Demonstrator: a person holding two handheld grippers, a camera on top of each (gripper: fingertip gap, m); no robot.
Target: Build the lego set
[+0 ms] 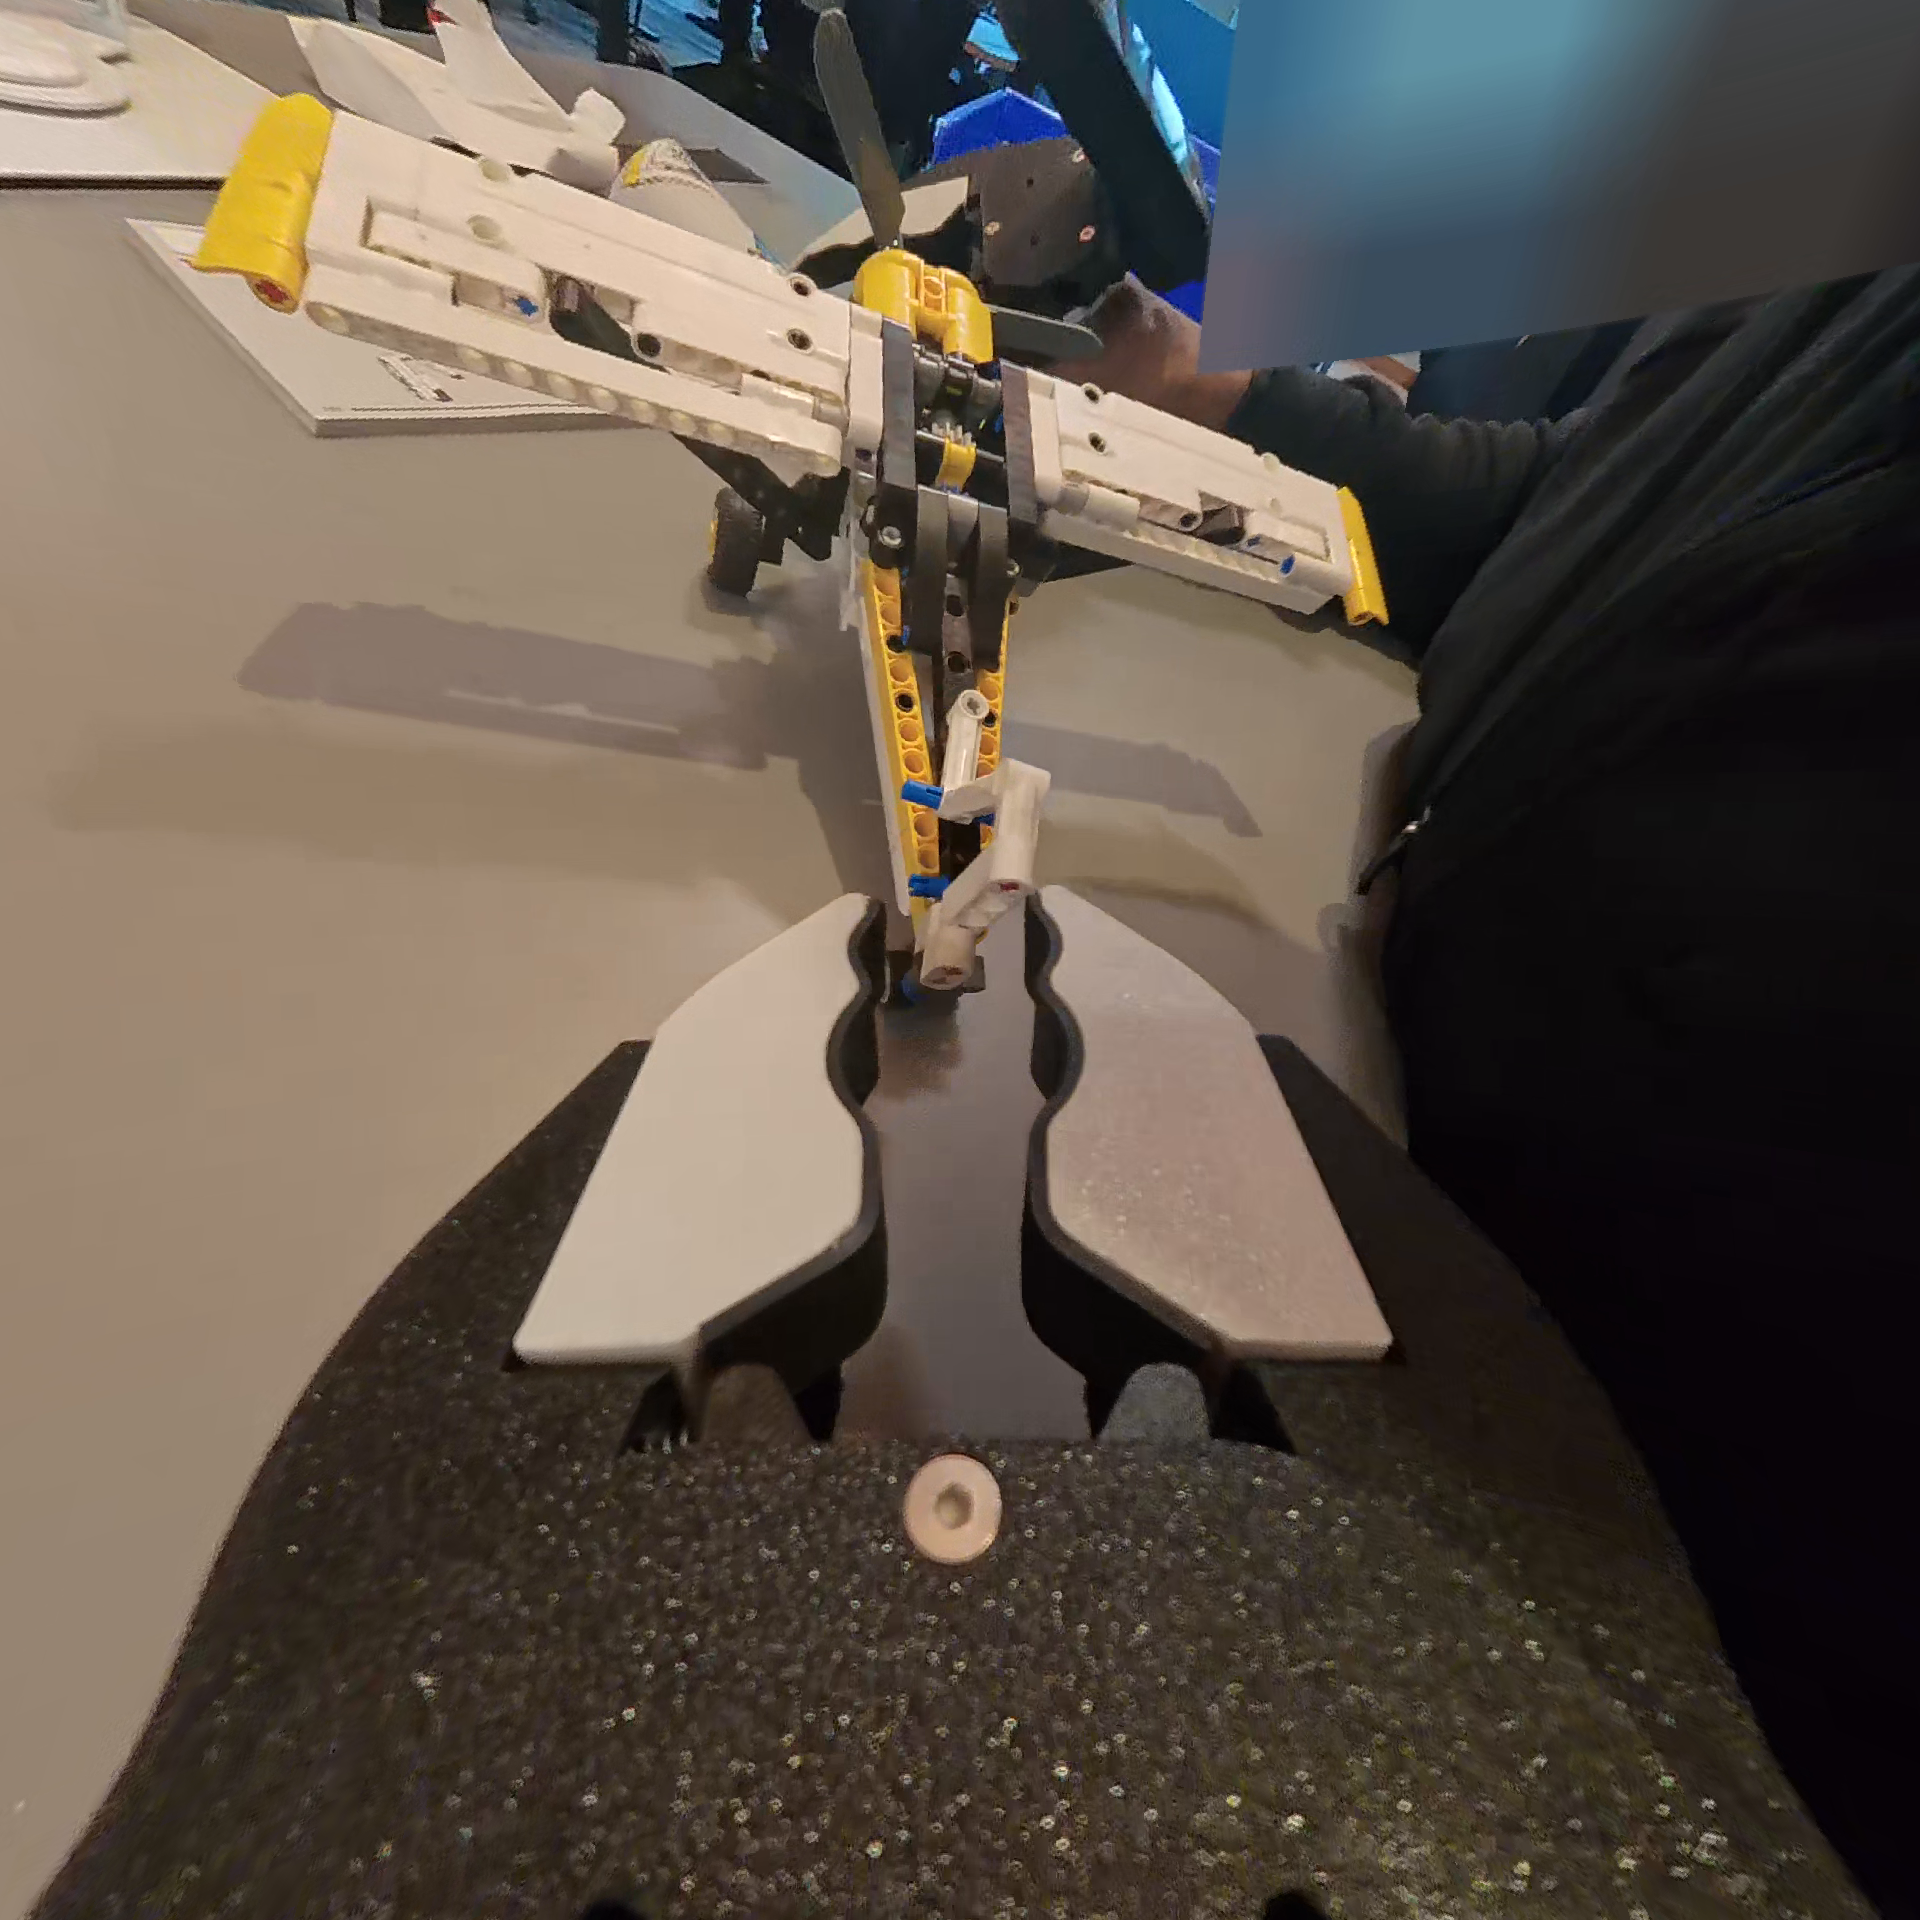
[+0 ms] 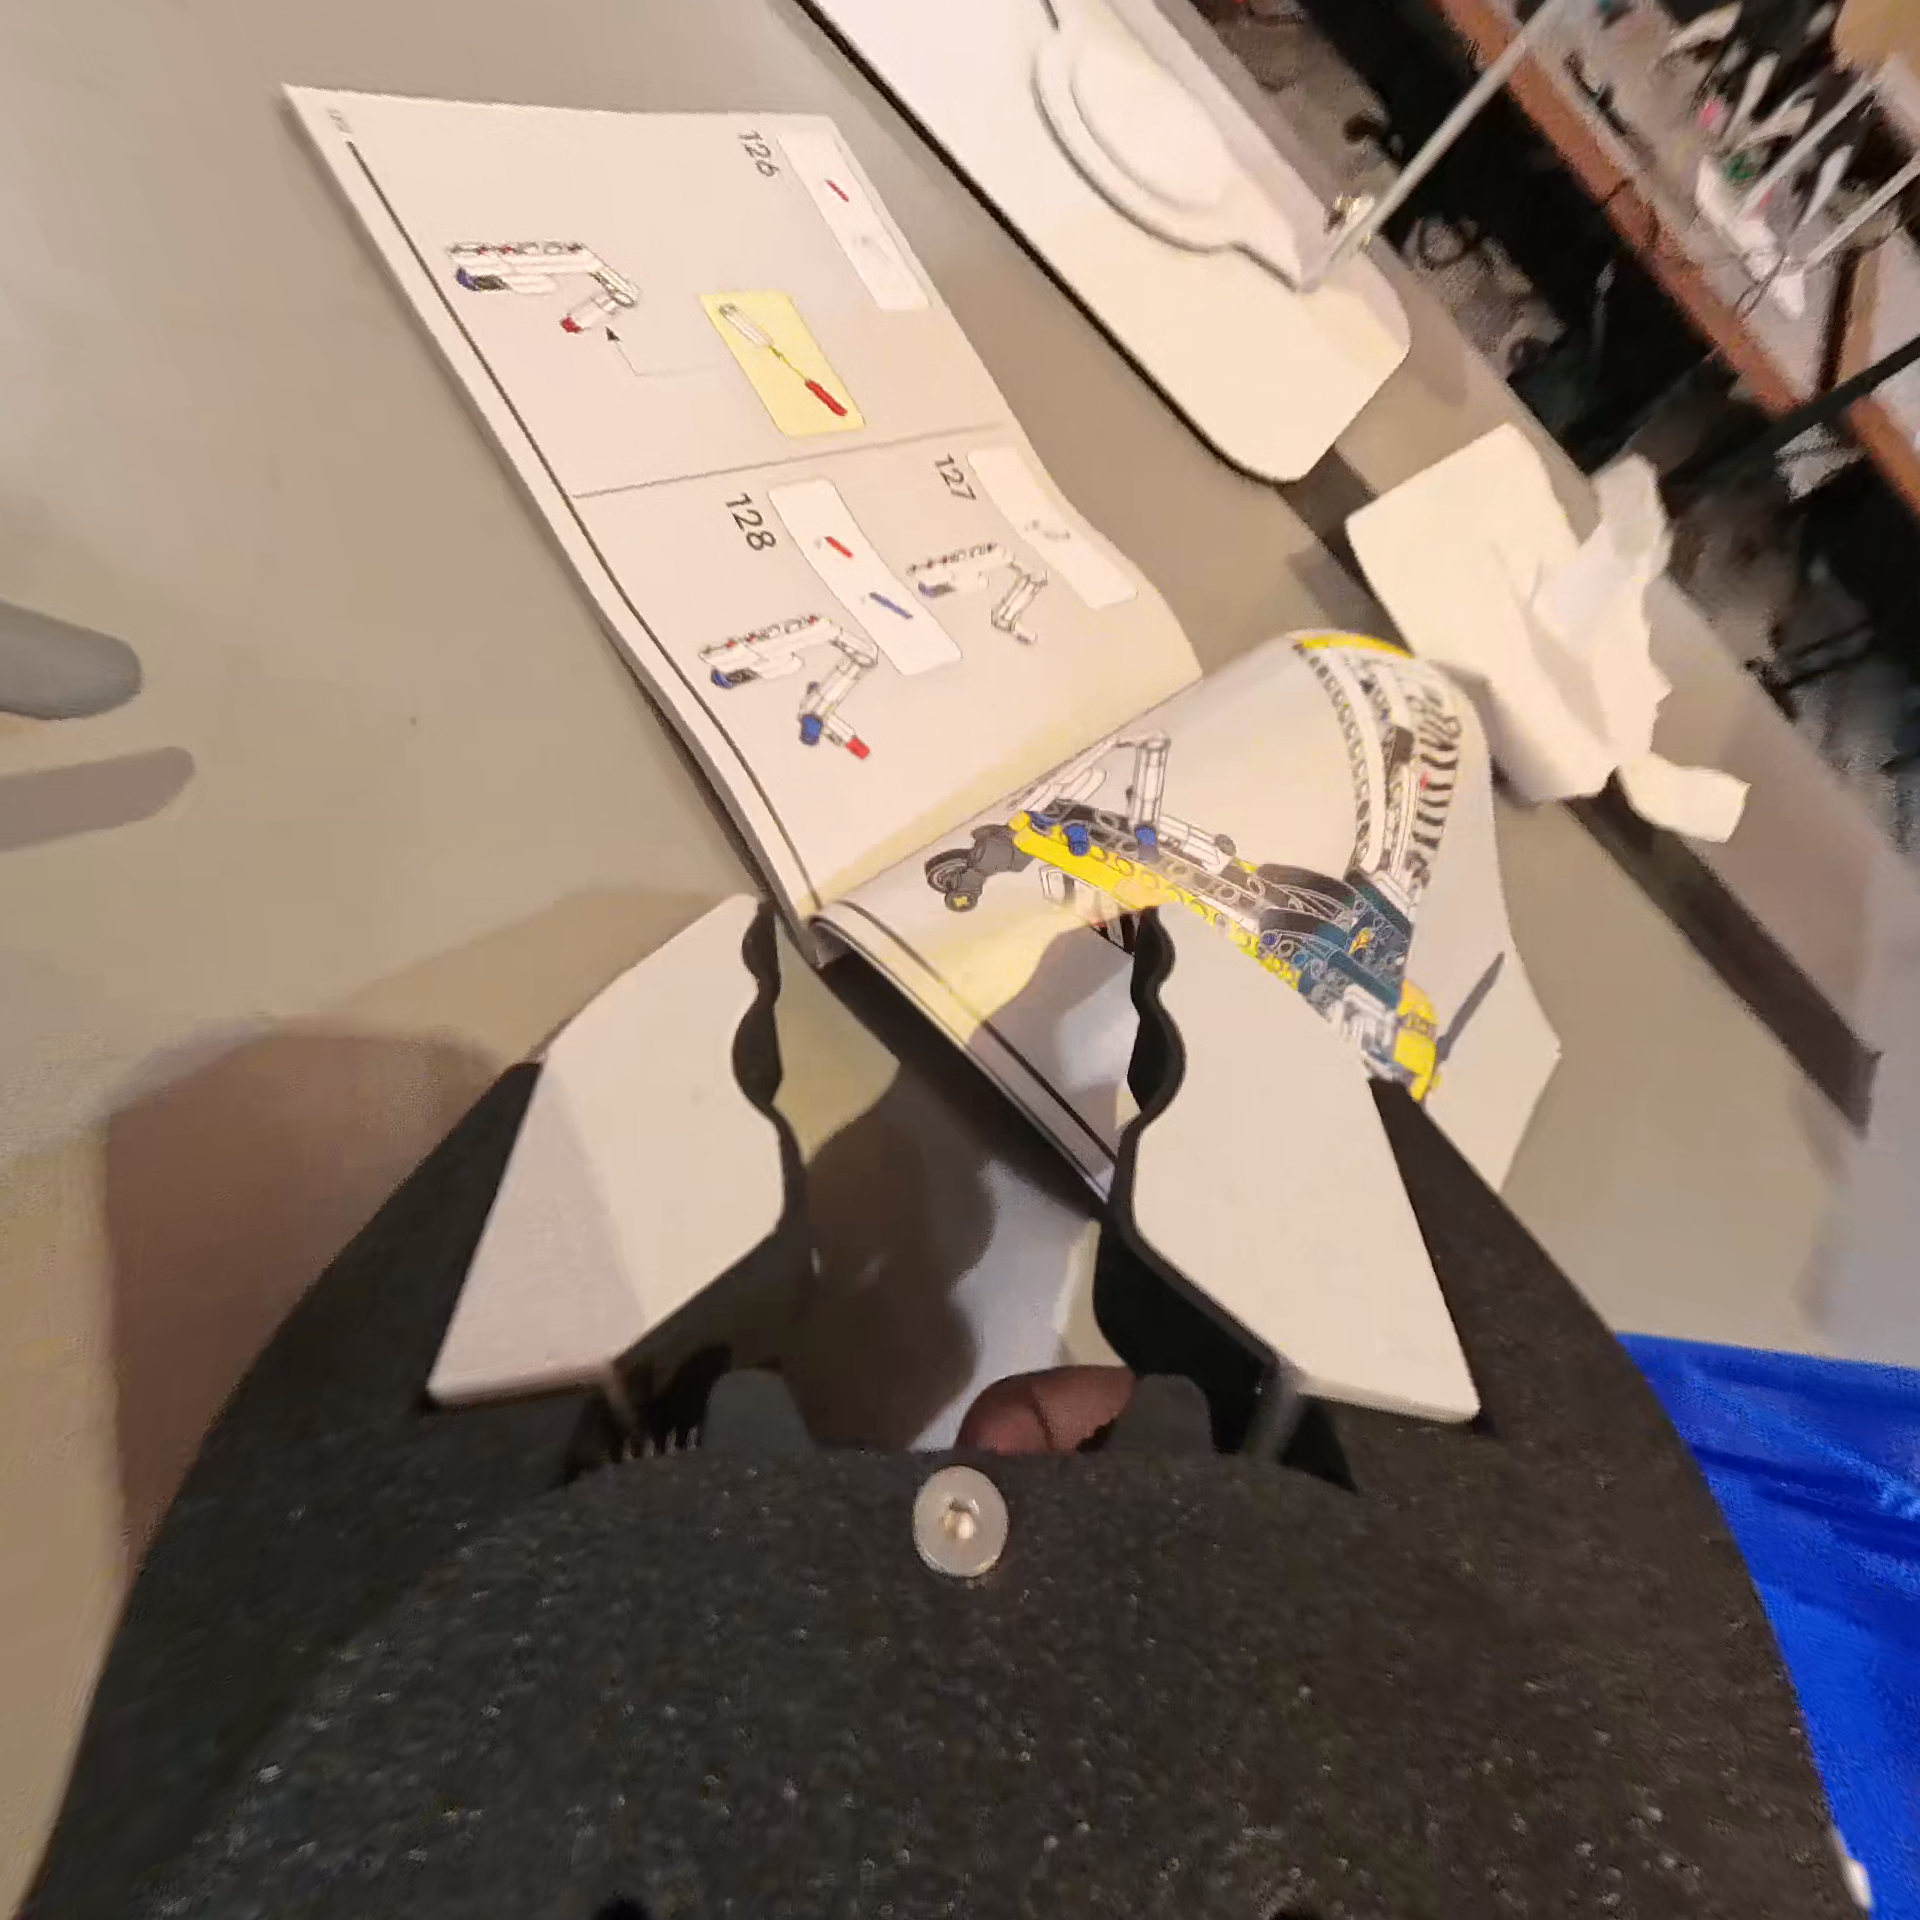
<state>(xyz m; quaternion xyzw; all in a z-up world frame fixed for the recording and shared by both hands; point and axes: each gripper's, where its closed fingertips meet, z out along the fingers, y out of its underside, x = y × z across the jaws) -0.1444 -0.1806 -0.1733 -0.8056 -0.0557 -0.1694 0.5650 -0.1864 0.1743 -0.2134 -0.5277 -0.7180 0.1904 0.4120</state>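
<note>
At twelve o'clock from the left gripper, the tail of the toy plane reaches in between the fingers, which stand slightly parted with a gap showing on the right side, so nothing is clamped; a careless squeeze could, I judge, knock the loose-looking white linkage askew. The right gripper hangs wide apart and unladen over the open instruction booklet, whose lifted page lies at its one o'clock and could crease if caught.

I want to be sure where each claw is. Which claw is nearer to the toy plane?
Left. The left claw has the toy plane tail between its open fingers, without clear contact. The right claw is open over the instruction booklet.
</note>
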